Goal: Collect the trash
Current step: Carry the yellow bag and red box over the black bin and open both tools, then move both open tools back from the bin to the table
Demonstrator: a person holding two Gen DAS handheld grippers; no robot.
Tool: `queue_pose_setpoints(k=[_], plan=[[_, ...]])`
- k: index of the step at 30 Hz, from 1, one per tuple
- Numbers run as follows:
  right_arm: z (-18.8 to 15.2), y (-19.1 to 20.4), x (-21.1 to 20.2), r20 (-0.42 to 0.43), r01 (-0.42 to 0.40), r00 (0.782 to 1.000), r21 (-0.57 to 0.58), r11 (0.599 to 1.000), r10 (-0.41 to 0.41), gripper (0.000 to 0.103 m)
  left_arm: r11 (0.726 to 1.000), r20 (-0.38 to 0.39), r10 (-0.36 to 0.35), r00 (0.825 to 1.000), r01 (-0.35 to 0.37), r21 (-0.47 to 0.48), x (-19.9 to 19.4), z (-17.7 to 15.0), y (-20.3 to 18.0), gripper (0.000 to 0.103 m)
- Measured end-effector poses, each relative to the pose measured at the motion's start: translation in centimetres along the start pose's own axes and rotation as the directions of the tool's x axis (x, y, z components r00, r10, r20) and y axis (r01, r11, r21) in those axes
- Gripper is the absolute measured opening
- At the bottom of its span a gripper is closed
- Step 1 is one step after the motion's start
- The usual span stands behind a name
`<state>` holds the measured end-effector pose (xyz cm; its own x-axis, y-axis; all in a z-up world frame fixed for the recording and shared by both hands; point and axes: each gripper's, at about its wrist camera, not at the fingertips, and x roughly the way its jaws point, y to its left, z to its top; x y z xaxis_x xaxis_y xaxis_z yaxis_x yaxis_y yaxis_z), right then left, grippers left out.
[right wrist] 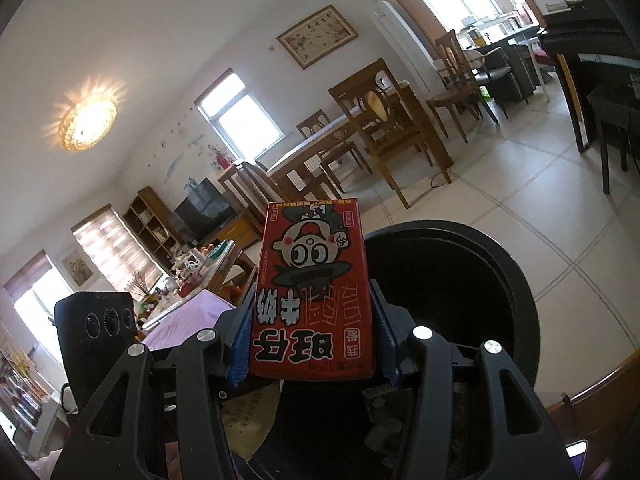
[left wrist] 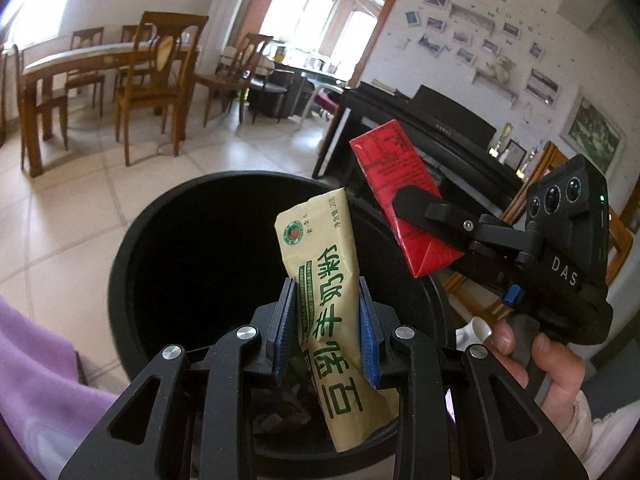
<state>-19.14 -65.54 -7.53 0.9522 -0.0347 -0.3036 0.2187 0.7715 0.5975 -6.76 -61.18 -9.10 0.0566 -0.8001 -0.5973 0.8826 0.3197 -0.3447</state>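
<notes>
Black round plastic bin gaping directly beneath both sets of fingers. Left gripper closed on a pale-yellow crinkled foil sachet with green print, blue ribbed pads pinching its middle, long axis running straight ahead over the opening. Right gripper clamped on a red rectangular cardboard drink carton, stiff and flat-faced, long axis also forward, sitting above the near rim rather than the centre. Likely 2 releases left; sachet better placed to drop cleanly.
</notes>
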Motion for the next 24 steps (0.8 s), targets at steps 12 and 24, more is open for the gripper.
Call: queue_pose_setpoints(k=[12,24], plan=[[-0.6,-0.2,-1.2,0.028,0.014,0.999,0.025,1.000,-0.015,0.098,0.986,0.044,0.154,0.987,-0.157,0.057,-2.5,0.1,-0.3,0.098],[-1.1,2.7,0.3,-0.024,0.051,0.998,-0.030,0.998,-0.052,0.098,0.967,0.123,0.249,0.961,-0.253,0.021,-10.6,-1.1,2.0,0.098]])
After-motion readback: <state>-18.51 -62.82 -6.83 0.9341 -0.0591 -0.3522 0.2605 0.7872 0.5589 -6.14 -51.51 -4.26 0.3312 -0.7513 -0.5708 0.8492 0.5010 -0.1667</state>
